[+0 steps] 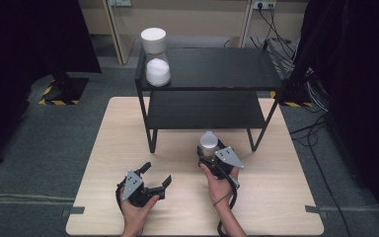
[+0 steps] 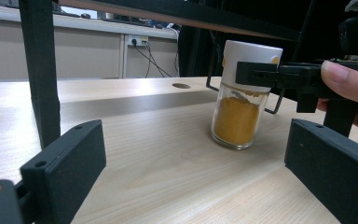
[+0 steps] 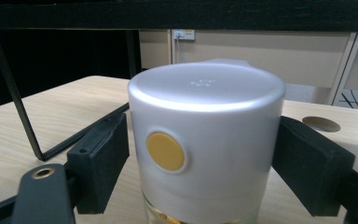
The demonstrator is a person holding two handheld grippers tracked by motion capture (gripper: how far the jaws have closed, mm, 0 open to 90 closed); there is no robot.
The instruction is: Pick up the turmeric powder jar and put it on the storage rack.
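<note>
I am at the grasping step: my right gripper [image 1: 208,154] has its jaws brought in against the white cap of the spice jar [image 2: 242,100], one pad on each side, and the right gripper view shows both pads meeting the cap with no gap, so I judge the hold made. The jar sits between my jaws, directly ahead, upright on the surface [image 1: 276,197] with its yellow powder below the pads. It stands just in front of the black rack [image 1: 212,69], whose shelves lie beyond my jaws. Next I would need a straight lift, keeping the jar level, then a carry forward toward a shelf. My left gripper [image 1: 153,178] rests wide open and empty, off to the side.
</note>
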